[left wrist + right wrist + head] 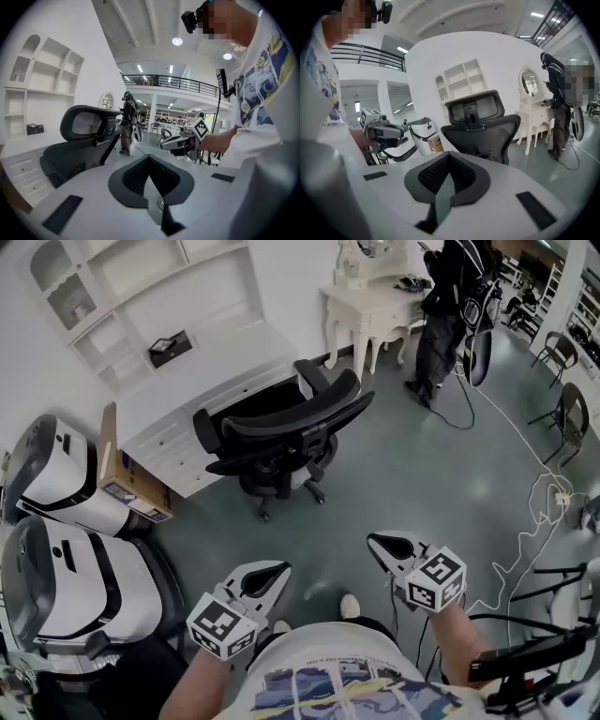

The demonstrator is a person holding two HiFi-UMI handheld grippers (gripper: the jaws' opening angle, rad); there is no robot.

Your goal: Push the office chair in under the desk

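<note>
The black office chair [281, 442] stands on the grey floor just in front of the white counter [225, 362], its backrest toward the person. The left gripper [279, 571] and right gripper [375, 543] hover apart from it, jaws pressed together on nothing. The label on the cardboard box [131, 486] is too small to read.

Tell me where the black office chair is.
In the head view, the black mesh office chair stands mid-frame, right in front of the white desk, backrest toward the person.
</note>
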